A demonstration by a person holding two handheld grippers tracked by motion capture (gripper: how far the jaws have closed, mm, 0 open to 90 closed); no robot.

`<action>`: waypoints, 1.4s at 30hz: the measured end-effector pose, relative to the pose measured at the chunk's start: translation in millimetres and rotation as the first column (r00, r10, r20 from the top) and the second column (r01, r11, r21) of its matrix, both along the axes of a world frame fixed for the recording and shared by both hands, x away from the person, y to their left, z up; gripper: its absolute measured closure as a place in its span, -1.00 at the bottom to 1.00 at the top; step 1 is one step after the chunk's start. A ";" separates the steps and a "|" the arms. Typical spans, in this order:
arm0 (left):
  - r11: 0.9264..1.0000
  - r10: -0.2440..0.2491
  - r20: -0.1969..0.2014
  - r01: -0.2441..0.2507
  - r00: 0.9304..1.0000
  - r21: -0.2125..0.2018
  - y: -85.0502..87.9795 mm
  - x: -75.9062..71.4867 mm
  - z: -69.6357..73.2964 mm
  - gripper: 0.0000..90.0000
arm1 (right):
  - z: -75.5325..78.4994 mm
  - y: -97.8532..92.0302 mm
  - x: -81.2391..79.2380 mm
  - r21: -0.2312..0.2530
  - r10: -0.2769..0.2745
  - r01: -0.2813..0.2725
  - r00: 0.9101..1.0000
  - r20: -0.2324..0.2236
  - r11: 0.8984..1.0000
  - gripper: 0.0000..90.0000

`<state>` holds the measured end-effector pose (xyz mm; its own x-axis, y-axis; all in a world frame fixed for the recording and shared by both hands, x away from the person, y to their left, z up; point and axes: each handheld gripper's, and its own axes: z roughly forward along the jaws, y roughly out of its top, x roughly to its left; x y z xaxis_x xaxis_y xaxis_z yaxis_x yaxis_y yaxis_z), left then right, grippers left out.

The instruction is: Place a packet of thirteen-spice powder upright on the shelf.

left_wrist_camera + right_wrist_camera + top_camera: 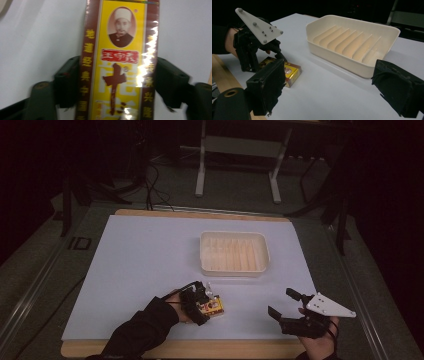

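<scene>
A narrow yellow-and-brown spice box [214, 308] with red and gold characters lies flat on the white sheet near the front edge. My left gripper [204, 306] is shut on it, and in the left gripper view the two black jaws press on the long sides of the box [117, 62]. The right gripper view shows the same box [292, 72] under the left gripper [265, 58] and its grey plate. My right gripper [283, 303] hovers at the front right, open, with nothing between its jaws.
A cream ribbed tray [232, 270] stands behind the box, right of centre, and in the right gripper view the tray [337, 57] has nothing in it. The white sheet [150, 255] covers a wooden table. A metal stand [200, 175] rises beyond the far edge.
</scene>
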<state>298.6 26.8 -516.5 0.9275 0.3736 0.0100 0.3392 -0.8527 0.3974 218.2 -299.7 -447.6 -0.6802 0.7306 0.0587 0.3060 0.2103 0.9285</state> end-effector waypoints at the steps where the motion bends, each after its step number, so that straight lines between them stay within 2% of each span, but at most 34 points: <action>1: 1.000 -0.007 0.008 0.007 1.000 -0.001 0.3 -0.6 0.1 -0.30 | 0.0 0.1 -0.1 -0.001 0.000 0.000 1.000 -0.002 1.000 -0.75; 2: 1.000 -0.010 0.009 0.010 1.000 -0.009 1.2 -0.8 -0.1 -0.29 | -0.1 0.2 -0.1 -0.002 0.000 0.000 1.000 -0.001 1.000 -0.75; 6: 0.997 0.031 0.008 -0.030 0.999 -0.071 6.8 -0.1 1.2 -0.28 | -0.2 0.1 0.5 0.002 0.001 -0.001 1.000 -0.002 1.000 -0.75; 7: 0.993 0.055 0.011 -0.053 0.998 -0.106 9.1 -0.3 3.9 -0.28 | -0.2 0.2 0.5 0.002 0.000 0.000 1.000 -0.003 1.000 -0.75; 11: 0.981 0.100 0.036 -0.092 0.994 -0.171 12.4 -1.9 12.2 -0.27 | -0.8 0.9 1.0 -0.002 0.001 -0.001 1.000 -0.003 1.000 -0.75; 13: 0.970 0.120 0.053 -0.105 0.991 -0.217 14.2 -4.0 17.2 -0.27 | -0.9 1.4 0.9 -0.005 0.001 -0.001 1.000 -0.005 1.000 -0.75; 15: 0.953 0.143 0.065 -0.119 0.988 -0.279 15.1 -6.8 21.2 -0.27 | -1.1 1.9 1.0 -0.005 0.001 -0.001 1.000 -0.006 1.000 -0.75; 17: 0.944 0.159 0.070 -0.131 0.985 -0.302 15.1 -8.6 24.6 -0.27 | -1.2 2.3 1.1 -0.004 0.001 -0.001 1.000 -0.008 1.000 -0.75; 18: 0.941 0.148 0.074 -0.117 0.986 -0.318 15.1 -9.8 25.7 -0.27 | -1.2 2.5 1.1 -0.005 0.001 -0.001 1.000 -0.007 1.000 -0.75; 21: 0.934 0.153 0.085 -0.116 0.985 -0.338 12.9 -13.5 28.2 -0.27 | -1.4 2.8 1.0 -0.009 0.003 -0.003 1.000 -0.008 1.000 -0.75; 25: 0.915 0.163 0.100 -0.112 0.982 -0.387 10.3 -17.8 30.5 -0.27 | -1.1 2.5 0.6 -0.006 -0.001 0.001 1.000 -0.009 1.000 -0.75; 28: 0.891 0.186 0.111 -0.120 0.976 -0.438 10.1 -20.1 32.9 -0.27 | -0.1 2.7 0.0 -0.006 -0.004 0.004 1.000 -0.004 1.000 -0.75; 30: 0.878 0.201 0.108 -0.130 0.974 -0.461 10.1 -21.0 34.3 -0.27 | 0.8 3.2 -0.7 -0.007 -0.004 0.004 1.000 -0.003 1.000 -0.75; 31: 0.866 0.209 0.113 -0.130 0.971 -0.483 10.7 -22.1 35.0 -0.27 | 1.1 3.5 -0.9 -0.006 -0.005 0.005 1.000 0.000 1.000 -0.75; 32: 0.861 0.217 0.115 -0.134 0.969 -0.490 10.9 -22.7 35.5 -0.27 | 1.6 4.0 -1.2 -0.005 -0.002 0.002 1.000 0.000 1.000 -0.75; 33: 0.851 0.213 0.105 -0.132 0.971 -0.508 11.7 -22.9 35.7 -0.27 | 1.9 4.6 -1.5 -0.005 -0.002 0.002 1.000 0.000 1.000 -0.75; 34: 0.840 0.227 0.105 -0.139 0.968 -0.525 12.2 -24.1 35.6 -0.27 | 2.0 5.5 -2.0 -0.006 -0.001 0.001 1.000 0.003 1.000 -0.75; 35: 0.834 0.229 0.106 -0.139 0.968 -0.534 12.6 -24.6 35.5 -0.27 | 2.2 6.1 -2.1 -0.008 0.001 -0.001 1.000 0.002 1.000 -0.75; 36: 0.820 0.224 0.094 -0.136 0.970 -0.556 13.6 -25.2 35.1 -0.27 | 2.0 6.5 -2.5 -0.009 0.000 0.000 1.000 0.004 1.000 -0.75; 37: 0.820 0.224 0.094 -0.136 0.970 -0.556 13.6 -25.2 35.1 -0.27 | 2.0 6.5 -2.5 -0.009 0.000 0.000 1.000 0.004 1.000 -0.75; 38: 0.801 0.236 0.091 -0.140 0.967 -0.581 14.8 -26.0 34.1 -0.27 | 1.4 7.4 -2.7 -0.017 0.001 0.000 1.000 0.009 1.000 -0.74; 39: 0.788 0.231 0.072 -0.143 0.970 -0.599 15.9 -25.5 33.3 -0.27 | 0.7 8.4 -3.0 -0.024 0.002 -0.002 1.000 0.004 1.000 -0.75; 40: 0.770 0.241 0.061 -0.153 0.969 -0.620 17.0 -25.8 32.3 -0.27 | 0.5 8.7 -2.9 -0.023 0.003 -0.003 1.000 0.003 1.000 -0.74; 41: 0.757 0.246 0.054 -0.157 0.968 -0.634 17.9 -26.1 31.5 -0.27 | 0.8 8.8 -2.9 -0.023 0.002 -0.002 1.000 0.001 1.000 -0.74; 42: 0.752 0.244 0.045 -0.159 0.969 -0.640 17.9 -26.0 31.1 -0.27 | 1.3 8.9 -3.0 -0.020 0.002 -0.002 1.000 -0.001 1.000 -0.75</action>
